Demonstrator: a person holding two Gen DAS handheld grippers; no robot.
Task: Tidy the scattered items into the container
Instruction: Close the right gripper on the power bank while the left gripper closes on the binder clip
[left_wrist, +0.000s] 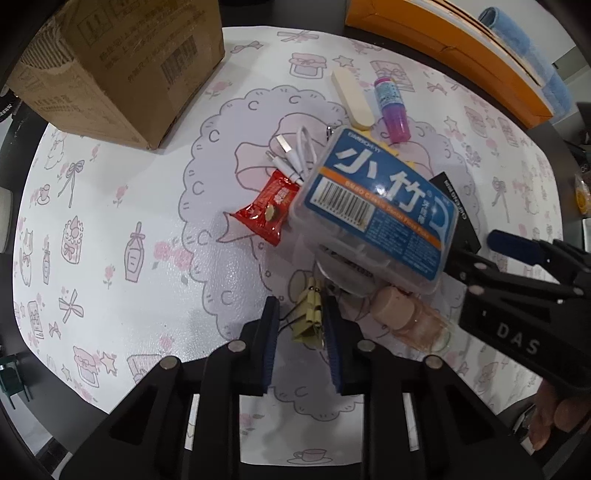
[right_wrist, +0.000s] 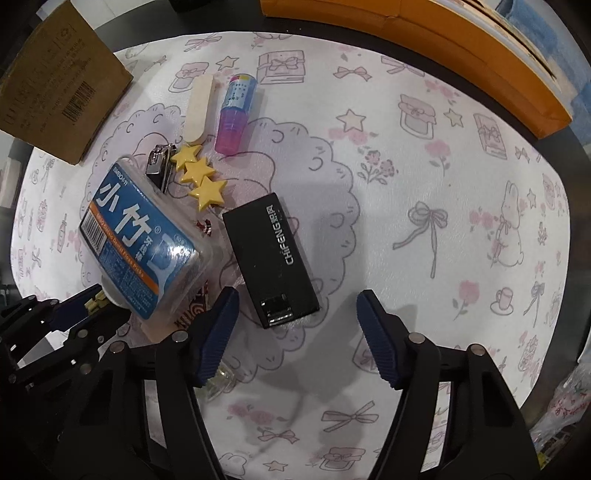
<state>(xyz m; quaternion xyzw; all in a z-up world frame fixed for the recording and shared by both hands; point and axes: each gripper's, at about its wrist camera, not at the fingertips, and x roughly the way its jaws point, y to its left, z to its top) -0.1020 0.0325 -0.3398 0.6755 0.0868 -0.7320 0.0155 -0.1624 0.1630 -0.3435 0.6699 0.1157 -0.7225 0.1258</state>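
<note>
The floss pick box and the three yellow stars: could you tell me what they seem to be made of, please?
Floss pick box: apparently clear rigid plastic under a glossy blue printed label; edges are see-through, with glare on top.
Yellow stars: probably glossy moulded plastic, given smooth rounded faces with soft highlights.

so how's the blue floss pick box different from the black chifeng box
The blue floss pick box is clear plastic with a blue label, large white characters and a barcode; the black CHIFENG box is plain opaque black with small white lettering. The floss pick box sits propped on other clutter, tilted, while the black box lies flat on the mat. The floss pick box looks broader, the black box narrower. Both are rectangular and lie side by side.
</note>
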